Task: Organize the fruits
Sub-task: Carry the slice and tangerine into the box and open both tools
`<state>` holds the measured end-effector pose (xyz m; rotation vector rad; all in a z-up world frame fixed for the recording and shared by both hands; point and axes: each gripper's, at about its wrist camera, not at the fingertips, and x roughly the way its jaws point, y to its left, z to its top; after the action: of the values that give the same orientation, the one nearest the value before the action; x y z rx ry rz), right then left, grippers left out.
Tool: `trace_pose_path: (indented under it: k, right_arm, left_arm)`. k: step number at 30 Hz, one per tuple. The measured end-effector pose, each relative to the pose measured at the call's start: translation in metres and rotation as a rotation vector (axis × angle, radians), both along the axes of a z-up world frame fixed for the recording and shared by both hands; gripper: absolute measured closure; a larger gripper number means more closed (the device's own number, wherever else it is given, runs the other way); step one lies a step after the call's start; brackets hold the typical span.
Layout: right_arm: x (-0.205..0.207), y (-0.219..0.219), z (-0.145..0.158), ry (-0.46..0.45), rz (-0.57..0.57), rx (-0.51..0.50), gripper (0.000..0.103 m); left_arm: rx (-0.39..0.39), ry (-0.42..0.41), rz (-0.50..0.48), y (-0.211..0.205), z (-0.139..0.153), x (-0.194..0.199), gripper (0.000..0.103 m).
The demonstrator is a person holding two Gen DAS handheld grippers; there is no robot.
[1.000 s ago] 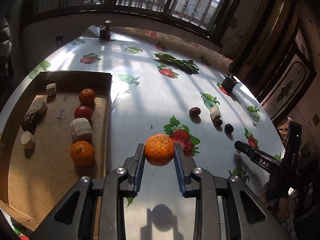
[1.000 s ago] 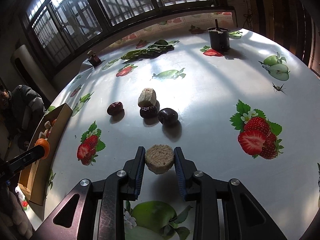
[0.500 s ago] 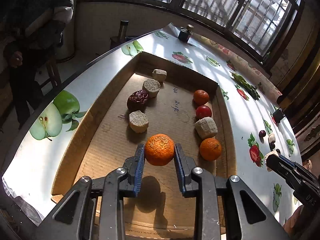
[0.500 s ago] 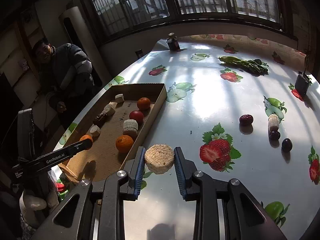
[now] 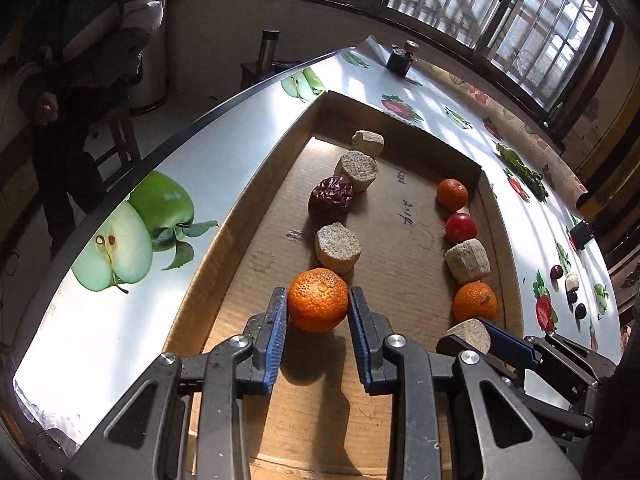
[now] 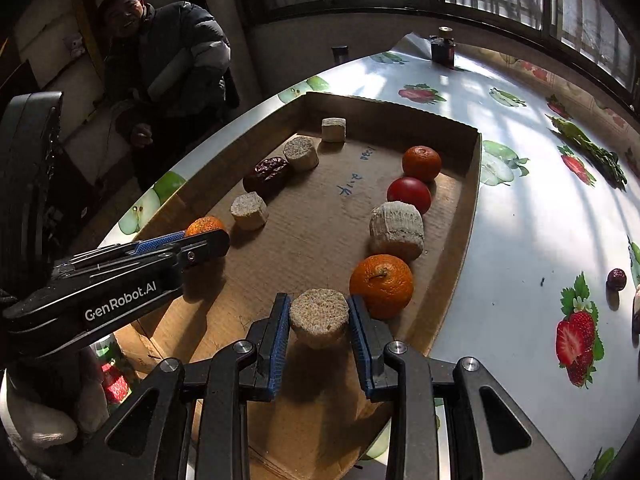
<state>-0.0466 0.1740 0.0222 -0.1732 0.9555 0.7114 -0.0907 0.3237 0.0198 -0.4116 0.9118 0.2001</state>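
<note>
Left wrist view: the left gripper (image 5: 318, 307) is closed on a mandarin (image 5: 318, 299), its blue pads pressing the fruit on both sides, held over the near end of the left-hand row in the shallow cardboard tray (image 5: 248, 184); whether the fruit touches the tray floor cannot be told. Just beyond it in that row lie a pale cut cylinder (image 5: 338, 247), a wrinkled dark red date (image 5: 330, 199), a second cut cylinder (image 5: 357, 170) and a small pale block (image 5: 368, 143) at the far end. The right-hand row holds, from far to near, a small mandarin (image 5: 452, 194), a red round fruit (image 5: 461, 228), a large pale cylinder (image 5: 467, 261) and a near mandarin (image 5: 474, 302). At the lower right the right gripper (image 5: 472, 334) enters with a tan piece between its fingers. Right wrist view: the right gripper (image 6: 319, 322) is closed on a tan cylindrical piece (image 6: 319, 317), gripped on both sides, held over the near end of the right-hand row, just beside the near mandarin (image 6: 381, 285). The left gripper (image 6: 200, 238) shows at the left with its mandarin (image 6: 204, 225). The tray (image 6: 460, 236) rests on a table (image 6: 520, 220) covered with a fruit-print cloth; a dark red fruit (image 6: 616, 279) lies on the cloth well to the right. A seated person (image 6: 160, 68) in a dark jacket is beyond the far left edge of the table.
</note>
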Motion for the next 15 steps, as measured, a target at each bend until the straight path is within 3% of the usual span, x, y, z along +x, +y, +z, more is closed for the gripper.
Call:
trace_pose_path:
  k: [5, 8, 10, 15]
  right_arm:
    - [-0.003, 0.010, 0.000, -0.050, 0.008, -0.035, 0.071]
    - [-0.004, 0.010, 0.000, -0.057, 0.004, -0.033, 0.071]
    - [-0.005, 0.005, 0.004, -0.060, -0.001, -0.012, 0.066]
    - [-0.016, -0.020, 0.027, -0.100, -0.039, 0.055, 0.056]
  left_arm:
    - [-0.016, -0.016, 0.001, -0.001, 0.004, -0.003, 0.073]
    - [-0.019, -0.047, 0.010, 0.000, 0.013, -0.008, 0.065]
    - [-0.026, -0.070, 0.017, 0.002, 0.019, -0.013, 0.057]
    - [0.006, -0.112, 0.020, -0.005, 0.036, -0.025, 0.053]
